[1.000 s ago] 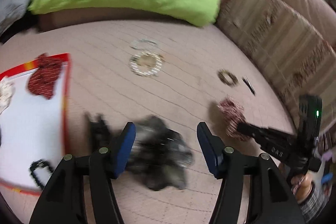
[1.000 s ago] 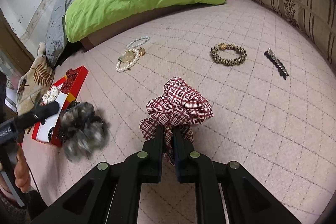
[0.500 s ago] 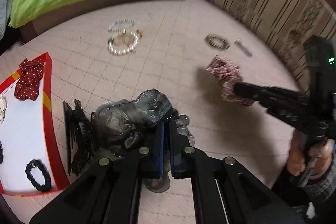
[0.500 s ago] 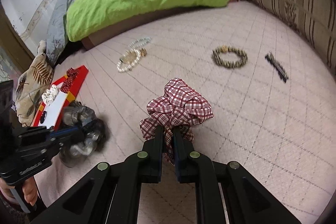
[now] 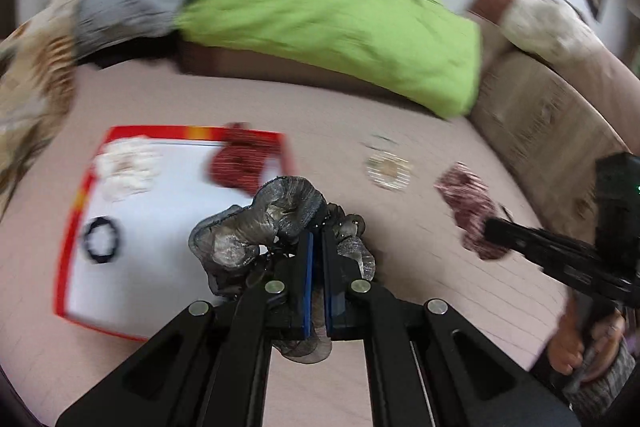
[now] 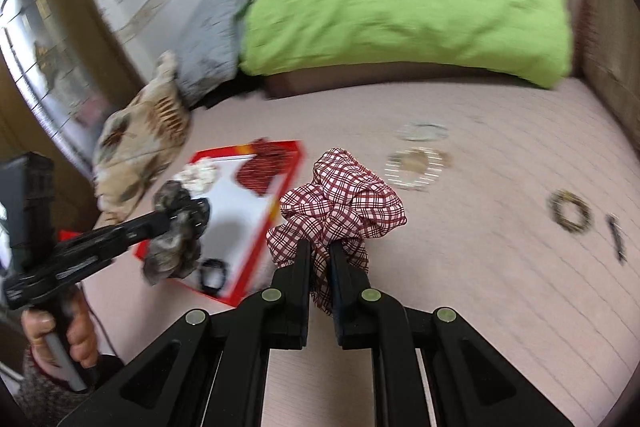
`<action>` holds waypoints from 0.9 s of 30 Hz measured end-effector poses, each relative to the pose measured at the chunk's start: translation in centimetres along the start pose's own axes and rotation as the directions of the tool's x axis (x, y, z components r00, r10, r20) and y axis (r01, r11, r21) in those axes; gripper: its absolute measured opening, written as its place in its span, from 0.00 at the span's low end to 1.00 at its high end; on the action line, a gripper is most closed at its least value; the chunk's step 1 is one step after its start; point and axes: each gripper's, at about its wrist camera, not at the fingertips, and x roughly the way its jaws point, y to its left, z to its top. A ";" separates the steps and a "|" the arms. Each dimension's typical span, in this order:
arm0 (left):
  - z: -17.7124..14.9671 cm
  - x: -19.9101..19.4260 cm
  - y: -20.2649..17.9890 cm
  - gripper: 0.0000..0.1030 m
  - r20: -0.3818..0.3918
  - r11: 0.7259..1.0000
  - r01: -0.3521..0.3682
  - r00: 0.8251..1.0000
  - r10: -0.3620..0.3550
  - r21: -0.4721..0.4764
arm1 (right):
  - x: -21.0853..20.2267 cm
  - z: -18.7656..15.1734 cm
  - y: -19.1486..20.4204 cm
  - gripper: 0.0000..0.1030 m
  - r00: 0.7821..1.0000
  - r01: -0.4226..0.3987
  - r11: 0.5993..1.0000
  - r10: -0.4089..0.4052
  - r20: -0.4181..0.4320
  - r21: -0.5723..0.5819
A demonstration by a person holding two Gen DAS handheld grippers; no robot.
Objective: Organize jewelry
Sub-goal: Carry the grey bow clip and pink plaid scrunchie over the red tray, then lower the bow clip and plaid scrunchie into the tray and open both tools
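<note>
My left gripper (image 5: pixel 315 239) is shut on a grey sheer scrunchie (image 5: pixel 264 223) and holds it in the air over the near right edge of a red-rimmed white tray (image 5: pixel 160 227). My right gripper (image 6: pixel 320 247) is shut on a red plaid scrunchie (image 6: pixel 340 203), lifted above the pink quilt just right of the tray (image 6: pixel 240 211). The tray holds a dark red scrunchie (image 5: pixel 240 167), a white one (image 5: pixel 124 167) and a small black ring band (image 5: pixel 101 241).
On the quilt lie a pearl bracelet (image 6: pixel 416 167), a thin bracelet (image 6: pixel 424 133), a leopard bead bracelet (image 6: pixel 570 215) and a black hair clip (image 6: pixel 616 239). A green duvet (image 6: pixel 400 15) and pillows are behind, a striped sofa back (image 5: pixel 552 123) to the right.
My left gripper closed on the grey scrunchie, lifted it and carried it left over the tray. My right gripper, still holding the plaid scrunchie, swung left toward the tray.
</note>
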 end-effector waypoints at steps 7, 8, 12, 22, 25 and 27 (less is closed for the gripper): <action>0.6 2.6 7.8 0.04 -0.029 0.979 -0.190 0.982 0.188 -0.080 | 7.0 1.7 7.4 0.10 0.994 -0.061 0.991 0.050 -0.095 -0.117; 0.4 3.1 8.5 0.04 -0.041 0.978 -0.188 0.982 0.185 -0.094 | 8.3 1.8 8.2 0.10 0.992 -0.073 0.990 0.059 -0.115 -0.119; -0.3 4.3 10.4 0.04 -0.086 0.972 -0.205 0.977 0.195 -0.117 | 12.5 1.7 10.0 0.10 0.981 -0.093 0.988 0.068 -0.184 -0.127; -1.4 4.1 12.9 0.08 -0.160 0.947 -0.284 0.952 0.260 -0.153 | 19.4 1.5 13.2 0.10 0.963 -0.102 0.983 0.059 -0.264 -0.155; -1.5 4.0 13.4 0.17 -0.150 0.943 -0.287 0.953 0.263 -0.166 | 20.7 1.9 13.9 0.10 0.961 -0.100 0.982 0.054 -0.273 -0.159; -1.4 3.7 13.5 0.25 -0.141 0.942 -0.286 0.954 0.263 -0.177 | 21.4 2.1 14.3 0.10 0.960 -0.096 0.982 0.048 -0.277 -0.165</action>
